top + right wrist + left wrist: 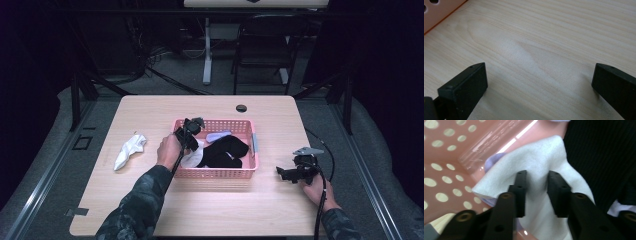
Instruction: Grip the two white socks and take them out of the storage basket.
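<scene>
Left tongs [536, 192], narrowed, pinch a fold of soft white cloth [541, 160] inside the perforated pink plastic basket [446, 157], apparently for lifting out; right tongs [539, 82] wide, idle above the worktop [549, 37].

looks like a lab or some kind of recording studio setup, not a home. the light wooden table [150, 210] sits alone in the middle of a dark room, lit from above while everything around it fades to black. grey carpet floor [65, 150] with metal rails [45, 185] running along both sides, and black frame struts [76, 100] standing at the corners. behind it there's a tangle of cables [155, 55] on the floor, a white desk leg [207, 50] and a dark folding chair [262, 45]. tape marks on the floor [81, 143] too, so pretty clearly a rigged-up test space.
</scene>
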Tool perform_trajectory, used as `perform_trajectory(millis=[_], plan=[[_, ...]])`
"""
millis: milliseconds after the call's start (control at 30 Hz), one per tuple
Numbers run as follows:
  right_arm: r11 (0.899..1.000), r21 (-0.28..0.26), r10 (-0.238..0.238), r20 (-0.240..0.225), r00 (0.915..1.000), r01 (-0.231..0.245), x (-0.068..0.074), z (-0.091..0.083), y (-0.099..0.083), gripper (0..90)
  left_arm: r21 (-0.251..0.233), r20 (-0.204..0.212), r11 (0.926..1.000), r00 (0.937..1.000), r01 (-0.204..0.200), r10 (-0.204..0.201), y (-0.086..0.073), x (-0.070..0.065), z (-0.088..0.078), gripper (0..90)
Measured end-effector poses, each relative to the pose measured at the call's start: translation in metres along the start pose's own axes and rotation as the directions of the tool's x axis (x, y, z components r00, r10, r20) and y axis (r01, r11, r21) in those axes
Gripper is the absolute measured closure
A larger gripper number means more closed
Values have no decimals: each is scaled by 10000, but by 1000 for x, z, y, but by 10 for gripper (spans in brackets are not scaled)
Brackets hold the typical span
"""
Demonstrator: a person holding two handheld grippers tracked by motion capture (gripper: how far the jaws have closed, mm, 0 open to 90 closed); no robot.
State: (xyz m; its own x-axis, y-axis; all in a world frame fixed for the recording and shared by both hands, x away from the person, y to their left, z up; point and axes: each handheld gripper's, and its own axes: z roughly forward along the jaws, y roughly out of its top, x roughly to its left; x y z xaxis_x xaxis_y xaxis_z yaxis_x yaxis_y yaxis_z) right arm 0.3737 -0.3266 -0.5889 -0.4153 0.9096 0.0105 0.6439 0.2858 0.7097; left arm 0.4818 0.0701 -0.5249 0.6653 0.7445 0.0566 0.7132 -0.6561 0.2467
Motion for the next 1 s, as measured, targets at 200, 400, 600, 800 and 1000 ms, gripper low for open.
perform_trajectory(millis=[200,400,600,800,1000], plan=[[10000,1,-6,-2,10000,6,0,0,0,0,-43,-121,10000,9999,-31,31,-1,2,-2,857],[10000,12,-25,-34,10000,25,0,0,0,0,-516,-178,9986,9998,-138,129,-4,2,-13,867],[10000,20,-29,-32,10000,29,0,0,0,0,-1089,-357,9935,9990,-319,281,-8,3,-32,870],[10000,11,-24,-34,10000,24,0,0,0,0,-1531,-254,9877,9993,-320,284,-12,5,-51,870],[10000,14,-28,-33,10000,28,0,0,0,0,-1863,-289,9810,9983,-541,496,-12,5,-70,870]])
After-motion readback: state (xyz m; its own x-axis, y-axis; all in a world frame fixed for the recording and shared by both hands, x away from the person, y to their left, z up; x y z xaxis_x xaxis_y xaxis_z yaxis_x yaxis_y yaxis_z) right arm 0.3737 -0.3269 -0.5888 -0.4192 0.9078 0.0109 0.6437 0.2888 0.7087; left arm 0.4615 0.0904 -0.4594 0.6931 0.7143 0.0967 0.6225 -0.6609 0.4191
